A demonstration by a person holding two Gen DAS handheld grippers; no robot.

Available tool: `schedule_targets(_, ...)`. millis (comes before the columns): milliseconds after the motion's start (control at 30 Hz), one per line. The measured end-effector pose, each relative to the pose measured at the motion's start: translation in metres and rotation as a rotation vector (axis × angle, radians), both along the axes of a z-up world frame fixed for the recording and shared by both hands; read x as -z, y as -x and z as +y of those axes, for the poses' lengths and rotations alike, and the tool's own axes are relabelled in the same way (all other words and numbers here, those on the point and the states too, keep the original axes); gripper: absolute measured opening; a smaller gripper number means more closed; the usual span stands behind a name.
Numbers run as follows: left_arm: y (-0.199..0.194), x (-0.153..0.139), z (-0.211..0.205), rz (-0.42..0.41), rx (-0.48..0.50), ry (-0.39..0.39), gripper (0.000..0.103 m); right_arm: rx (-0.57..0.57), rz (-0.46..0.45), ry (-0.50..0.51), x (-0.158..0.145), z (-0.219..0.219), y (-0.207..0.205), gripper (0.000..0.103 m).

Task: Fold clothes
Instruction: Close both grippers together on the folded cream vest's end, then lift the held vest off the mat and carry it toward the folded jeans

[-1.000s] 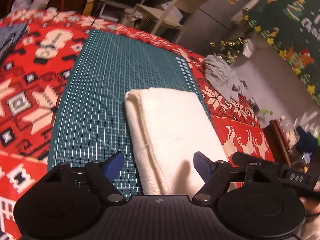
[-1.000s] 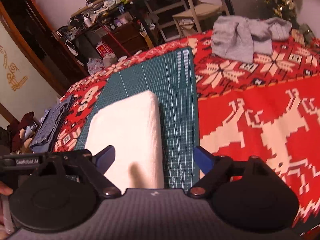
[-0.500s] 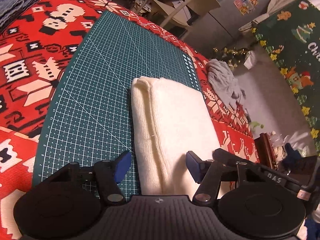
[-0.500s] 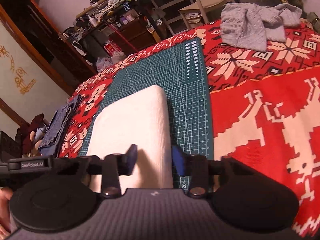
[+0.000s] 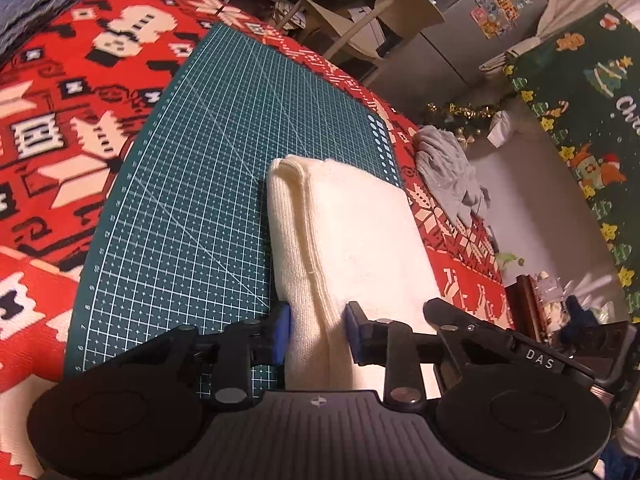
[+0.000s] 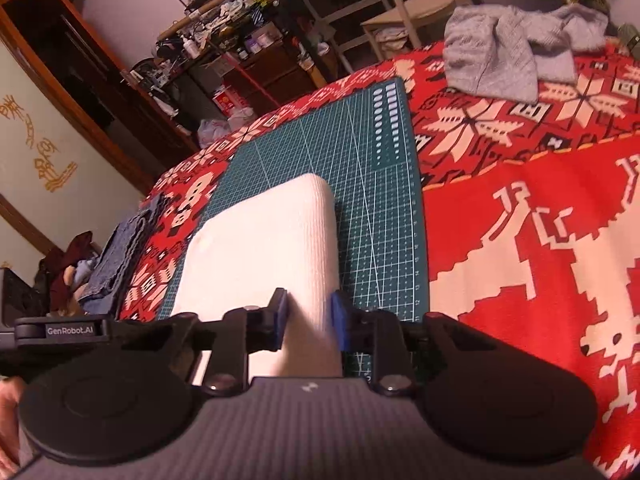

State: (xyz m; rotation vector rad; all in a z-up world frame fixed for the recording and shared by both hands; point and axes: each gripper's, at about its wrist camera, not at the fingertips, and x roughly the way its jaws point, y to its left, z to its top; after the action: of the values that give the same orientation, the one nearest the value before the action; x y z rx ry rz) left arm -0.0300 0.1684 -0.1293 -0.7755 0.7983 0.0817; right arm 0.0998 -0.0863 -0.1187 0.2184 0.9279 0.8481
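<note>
Red patterned cloth [image 6: 540, 240] covers the table, with a green cutting mat [image 5: 192, 184] on it. On the mat's near part lies the cream garment [image 5: 352, 232], already folded into a thick neat rectangle. The left gripper [image 5: 318, 330] is closing on the garment's near left edge, its layered side; the right gripper [image 6: 307, 322] is closing on the near right, rounded fold, cloth between both sets of blue pads. A second ago both gaped wide around it. Beyond the mat, a grey garment [image 6: 516, 48] lies crumpled, probably next; folded denim [image 6: 120, 248] sits left.
</note>
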Motion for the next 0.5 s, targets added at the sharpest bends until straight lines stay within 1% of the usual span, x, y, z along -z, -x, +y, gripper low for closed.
schedule_targets(133,-0.002,-0.004,0.005,0.002,0.004,-0.034,0.026,0.036,-0.016,0.021,-0.005,0.007,0.017,0.021)
schedule_targets(200,-0.003,-0.005,0.011,-0.001,0.003,-0.044,0.026,0.043,-0.008,0.019,-0.005,0.011,0.022,0.021)
schedule_targets(300,-0.004,-0.003,0.018,-0.005,-0.013,-0.03,0.026,0.049,0.008,0.014,-0.002,0.016,0.026,0.021)
schedule_targets(433,-0.003,0.0,0.02,-0.007,-0.02,-0.003,0.026,0.076,0.047,-0.007,0.003,0.012,0.023,0.029)
schedule_targets(500,-0.003,-0.001,0.019,-0.009,-0.014,-0.013,0.025,0.08,0.061,-0.011,0.005,0.01,0.02,0.026)
